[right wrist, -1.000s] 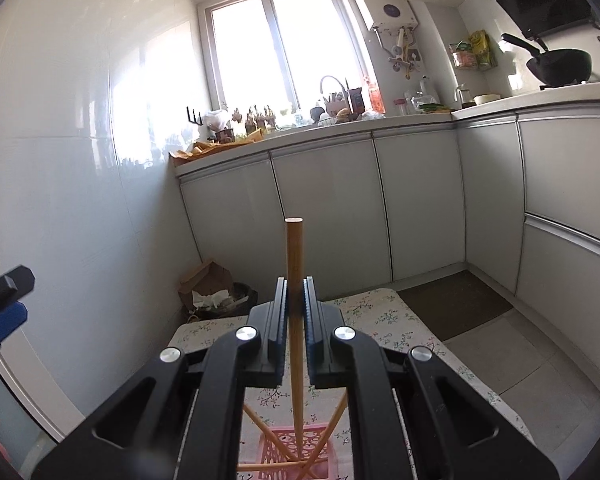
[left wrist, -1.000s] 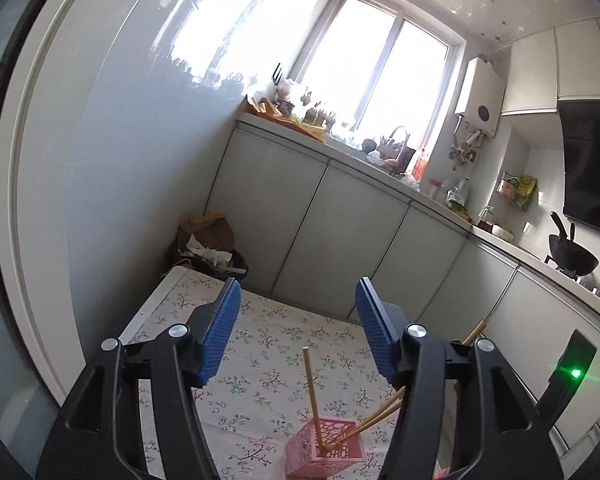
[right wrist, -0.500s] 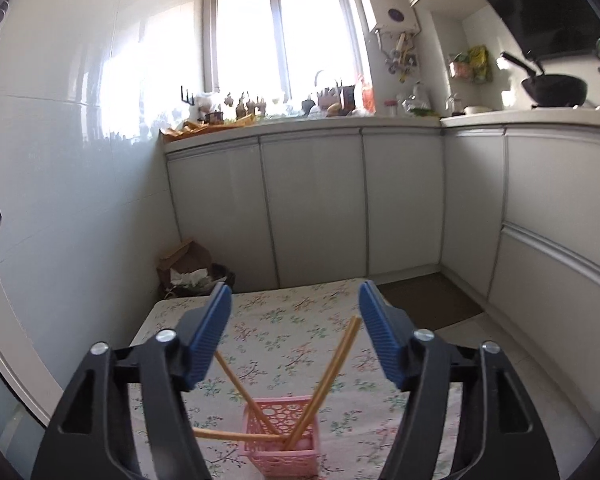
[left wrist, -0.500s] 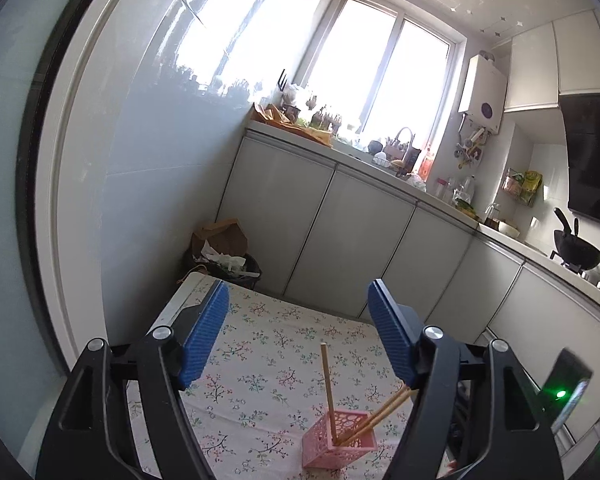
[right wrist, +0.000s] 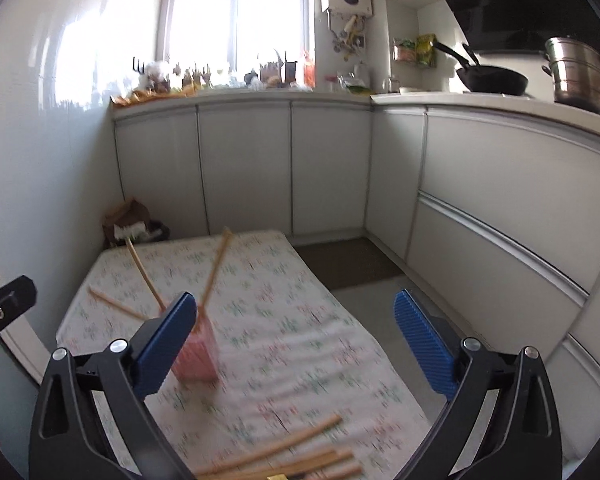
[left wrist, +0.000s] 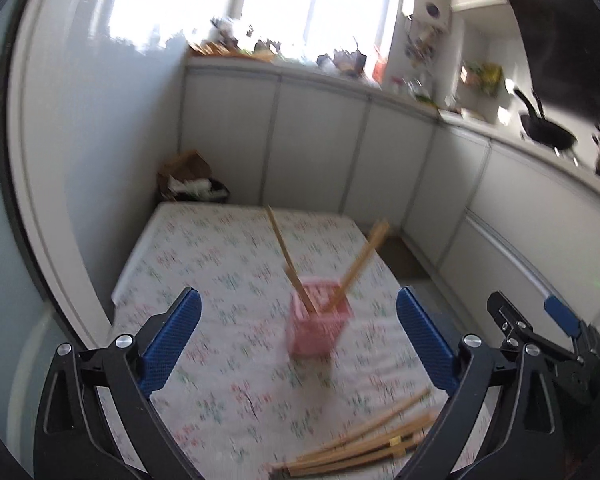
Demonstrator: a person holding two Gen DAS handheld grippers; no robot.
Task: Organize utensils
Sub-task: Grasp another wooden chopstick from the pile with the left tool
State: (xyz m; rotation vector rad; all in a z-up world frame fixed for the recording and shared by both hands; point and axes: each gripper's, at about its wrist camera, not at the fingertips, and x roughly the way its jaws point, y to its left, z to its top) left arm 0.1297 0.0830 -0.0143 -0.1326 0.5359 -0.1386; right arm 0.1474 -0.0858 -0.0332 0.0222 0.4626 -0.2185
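Hovering wide open and empty over a flower-print tablecloth, both grippers face a small pink plastic lattice basket [left wrist: 318, 326] that holds several wooden chopsticks

Seen from the left wrist, the left gripper [left wrist: 298, 334] has just been opening its blue ribbed pads, and the pink basket shows in the gap between them without being touched; the upright chopsticks [left wrist: 288, 258] lean apart out of its top. More loose wooden chopsticks [left wrist: 364, 446] lie in a rough bundle on the cloth nearer the camera than the basket. Seen from the right wrist, the right gripper [right wrist: 292, 342] has likewise just been opening, with nothing between its pads; the basket stands partly behind its left pad. Beyond the basket, the flower-print tablecloth [right wrist: 284, 280] ends near grey kitchen cabinets [right wrist: 244, 168]
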